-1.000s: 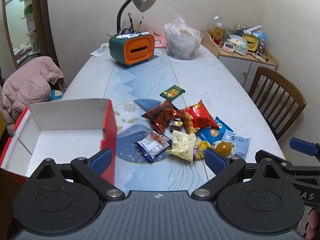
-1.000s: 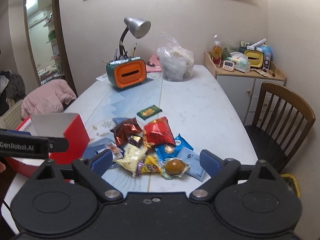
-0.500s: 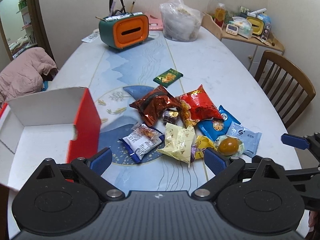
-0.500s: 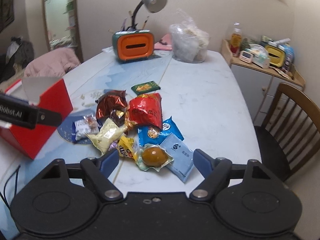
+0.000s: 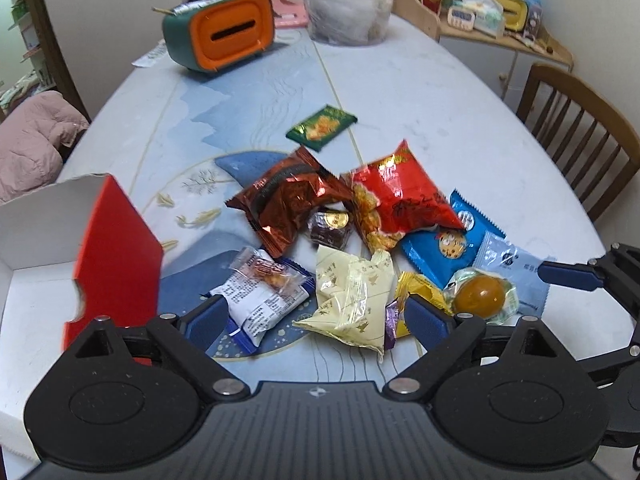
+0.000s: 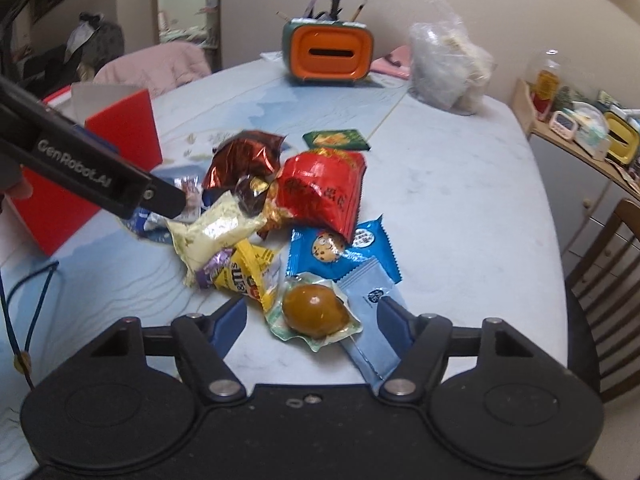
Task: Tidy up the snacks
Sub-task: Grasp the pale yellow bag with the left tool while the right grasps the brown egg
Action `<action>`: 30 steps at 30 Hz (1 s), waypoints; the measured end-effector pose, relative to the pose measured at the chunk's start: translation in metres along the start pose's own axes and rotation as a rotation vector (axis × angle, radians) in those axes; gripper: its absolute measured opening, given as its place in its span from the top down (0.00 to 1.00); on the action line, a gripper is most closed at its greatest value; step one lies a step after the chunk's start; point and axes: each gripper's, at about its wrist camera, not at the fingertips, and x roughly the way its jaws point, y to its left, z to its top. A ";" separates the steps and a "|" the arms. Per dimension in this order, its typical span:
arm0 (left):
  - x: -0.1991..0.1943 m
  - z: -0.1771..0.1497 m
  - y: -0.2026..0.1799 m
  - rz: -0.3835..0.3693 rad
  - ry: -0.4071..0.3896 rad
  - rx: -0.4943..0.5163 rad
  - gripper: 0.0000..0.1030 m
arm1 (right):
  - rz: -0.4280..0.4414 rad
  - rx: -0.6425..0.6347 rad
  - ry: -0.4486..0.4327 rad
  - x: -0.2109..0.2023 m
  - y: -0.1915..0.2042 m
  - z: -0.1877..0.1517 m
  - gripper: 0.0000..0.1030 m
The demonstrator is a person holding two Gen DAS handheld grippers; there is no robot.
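Both grippers have descended toward one heap of about ten snack packets (image 5: 372, 248) on the table (image 5: 420, 92), beside one open red box (image 5: 116, 248). Left gripper (image 5: 316, 318): jaws apart, empty. Right gripper (image 6: 312, 320): jaws closing, straddling the vacuum-packed brown egg (image 6: 314, 312), not gripping.

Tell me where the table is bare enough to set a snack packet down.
Bare: the white stretch between the green packet, the plastic bag and the chair; also between the orange box and the snack pile. Crowded: the pile beside the red box.
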 end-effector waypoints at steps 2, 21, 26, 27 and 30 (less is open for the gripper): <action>0.008 0.002 -0.002 0.001 0.016 0.010 0.12 | 0.012 -0.028 0.010 0.007 0.000 0.000 0.35; 0.062 0.015 -0.007 -0.067 0.137 -0.007 0.25 | 0.026 -0.234 0.052 0.043 0.009 0.000 0.45; 0.068 0.014 -0.009 -0.079 0.161 -0.007 0.44 | 0.014 -0.253 0.049 0.045 0.013 0.000 0.45; 0.068 0.013 -0.010 -0.075 0.160 -0.005 0.44 | 0.014 -0.252 0.050 0.045 0.013 0.000 0.46; 0.068 0.013 -0.009 -0.070 0.156 -0.011 0.51 | 0.004 -0.269 0.044 0.043 0.016 0.000 0.51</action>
